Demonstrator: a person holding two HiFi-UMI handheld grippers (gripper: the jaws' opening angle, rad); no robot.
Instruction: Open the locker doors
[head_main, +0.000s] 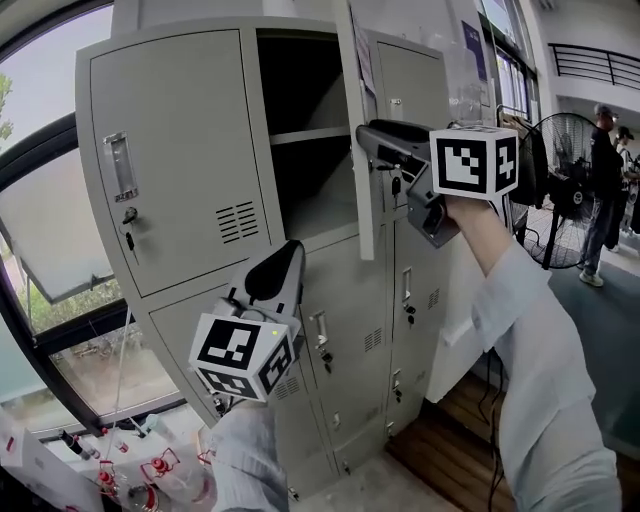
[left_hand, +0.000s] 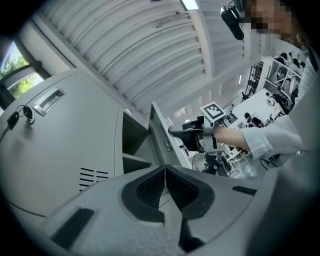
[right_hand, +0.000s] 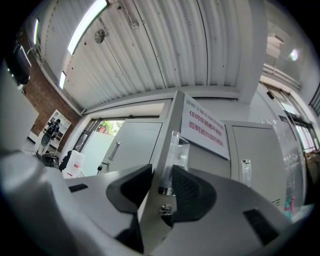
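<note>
The right tongs are clamped on the free edge of the upper middle locker door, one pad on each face, just above its lock. That door stands swung out from the grey locker bank, edge-on in the head view, and leaves the compartment and its shelf in plain sight. A printed notice is stuck on the door's outer face (red lettering, too small to read).

The left tongs are closed pad against pad with nothing between them. They are held lower down, in front of the shut locker door below the open one and pointing up at it. The upper left door is shut, with a key hanging in its lock. A floor fan stands off to the right.
</note>
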